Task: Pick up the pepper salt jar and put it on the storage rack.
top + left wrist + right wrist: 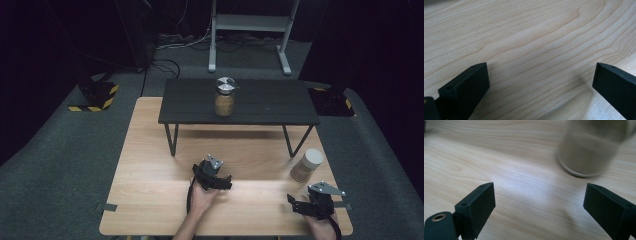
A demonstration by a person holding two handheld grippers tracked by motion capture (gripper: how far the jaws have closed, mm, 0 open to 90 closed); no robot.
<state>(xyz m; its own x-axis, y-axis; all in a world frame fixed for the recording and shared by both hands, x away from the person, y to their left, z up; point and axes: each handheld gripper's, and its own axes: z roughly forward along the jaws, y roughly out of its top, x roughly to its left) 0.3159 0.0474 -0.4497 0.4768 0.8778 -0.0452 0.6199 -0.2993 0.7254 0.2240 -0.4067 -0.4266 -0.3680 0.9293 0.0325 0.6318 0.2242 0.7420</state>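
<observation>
A white-lidded jar (307,165) stands upright near the right edge of the surface (150,165), just beyond the right tool (300,204), whose jaws stand wide with nothing between them. The left tool (220,181), also spread wide and empty, hovers near the surface's centre; a second jar (224,97) stands on the black shelf (260,102) at the far edge.

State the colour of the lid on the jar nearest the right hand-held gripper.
Cream-white lid on the jar; clearest in the high view.
</observation>
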